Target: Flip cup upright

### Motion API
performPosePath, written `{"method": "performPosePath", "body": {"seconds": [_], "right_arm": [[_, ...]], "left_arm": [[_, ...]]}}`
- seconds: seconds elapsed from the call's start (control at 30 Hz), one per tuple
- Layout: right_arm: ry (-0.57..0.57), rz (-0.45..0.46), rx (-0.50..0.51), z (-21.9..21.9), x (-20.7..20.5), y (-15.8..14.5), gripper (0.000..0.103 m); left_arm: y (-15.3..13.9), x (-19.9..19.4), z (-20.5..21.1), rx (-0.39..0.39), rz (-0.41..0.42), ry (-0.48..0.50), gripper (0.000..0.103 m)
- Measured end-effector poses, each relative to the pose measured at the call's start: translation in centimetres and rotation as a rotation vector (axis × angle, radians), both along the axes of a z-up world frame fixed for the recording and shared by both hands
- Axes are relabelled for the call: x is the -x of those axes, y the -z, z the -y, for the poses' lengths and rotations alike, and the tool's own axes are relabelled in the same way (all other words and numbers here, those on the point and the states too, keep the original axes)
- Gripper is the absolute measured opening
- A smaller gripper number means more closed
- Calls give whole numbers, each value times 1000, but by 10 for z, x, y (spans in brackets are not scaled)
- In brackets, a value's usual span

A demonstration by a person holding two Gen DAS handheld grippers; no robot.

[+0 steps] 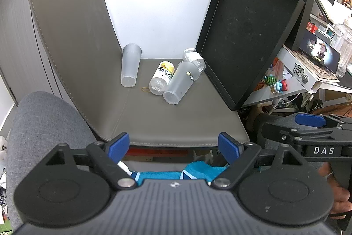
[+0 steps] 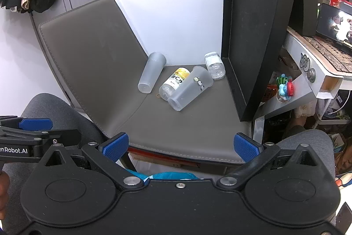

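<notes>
Two frosted plastic cups lie on their sides on a grey chair seat point(image 1: 176, 120). One cup point(image 1: 130, 65) rests against the backrest, base toward me. The other cup point(image 1: 180, 83), with small stickers, leans on a yellow-labelled bottle point(image 1: 161, 77). In the right wrist view they are the backrest cup point(image 2: 151, 72), the sticker cup point(image 2: 190, 87) and the bottle point(image 2: 175, 82). My left gripper point(image 1: 173, 147) is open and empty at the seat's front edge. My right gripper point(image 2: 181, 144) is open and empty there too, also seen at the right in the left wrist view point(image 1: 308, 124).
A clear bottle point(image 1: 194, 58) lies at the back of the seat. A black open box point(image 1: 248, 36) leans at the seat's right side. A small rubber band point(image 1: 145, 88) lies by the yellow bottle. A cluttered white desk point(image 1: 308, 80) is to the right. My knee point(image 1: 44, 124) is at the left.
</notes>
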State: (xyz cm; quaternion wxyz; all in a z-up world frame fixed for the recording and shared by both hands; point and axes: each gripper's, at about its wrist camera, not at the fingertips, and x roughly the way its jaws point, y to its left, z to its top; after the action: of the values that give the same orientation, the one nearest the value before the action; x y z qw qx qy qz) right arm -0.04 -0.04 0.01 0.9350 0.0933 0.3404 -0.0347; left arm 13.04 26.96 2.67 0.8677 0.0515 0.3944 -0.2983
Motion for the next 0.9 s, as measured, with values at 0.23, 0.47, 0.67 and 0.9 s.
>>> {"method": "performPosePath", "body": {"seconds": [0.23, 0.47, 0.67, 0.9], "right_arm": [[4, 2, 3, -1, 1, 0, 103], [3, 3, 3, -1, 1, 0, 103], [4, 2, 4, -1, 2, 1, 103], [3, 0, 5, -2, 1, 1, 103]], "left_arm": [[0, 0, -2, 2, 2, -3, 87], [1, 1, -2, 1, 1, -1, 87], [2, 1, -1, 1, -1, -3, 87], [2, 1, -2, 2, 1, -1, 87]]}}
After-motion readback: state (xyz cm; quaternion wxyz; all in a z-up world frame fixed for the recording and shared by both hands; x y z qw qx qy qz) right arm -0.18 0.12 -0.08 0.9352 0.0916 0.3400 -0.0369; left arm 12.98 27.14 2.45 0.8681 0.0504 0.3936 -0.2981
